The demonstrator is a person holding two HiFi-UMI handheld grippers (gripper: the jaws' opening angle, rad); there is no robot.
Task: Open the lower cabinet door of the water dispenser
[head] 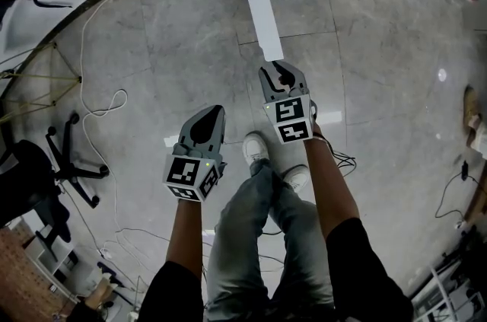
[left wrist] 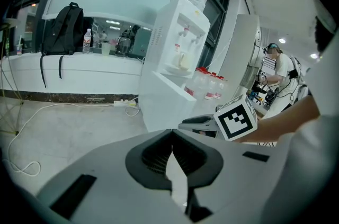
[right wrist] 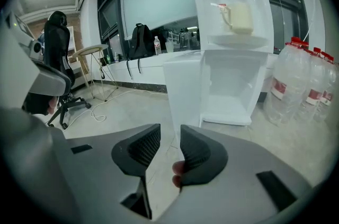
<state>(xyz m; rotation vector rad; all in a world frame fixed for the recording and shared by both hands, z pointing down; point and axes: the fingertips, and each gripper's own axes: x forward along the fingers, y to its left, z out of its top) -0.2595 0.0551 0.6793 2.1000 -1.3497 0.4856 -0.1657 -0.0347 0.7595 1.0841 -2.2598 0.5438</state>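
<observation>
Right gripper (right wrist: 169,133) jaws apart. Lower cabinet door (right wrist: 184,91) sits just ahead of the gap, not pinched: plain white panel, swung wide open. Beyond, right of the jaws: water dispenser (right wrist: 233,32), white lower compartment exposed. Left gripper (left wrist: 172,135) jaws together, dispenser well ahead.

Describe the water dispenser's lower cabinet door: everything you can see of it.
The lower cabinet door is a plain white flat panel, plastic-looking, swung wide open from the water dispenser, baring its white compartment. It stands upright, free edge toward the right tongs, whose jaws stand apart just short of it; contact cannot be told.
</observation>
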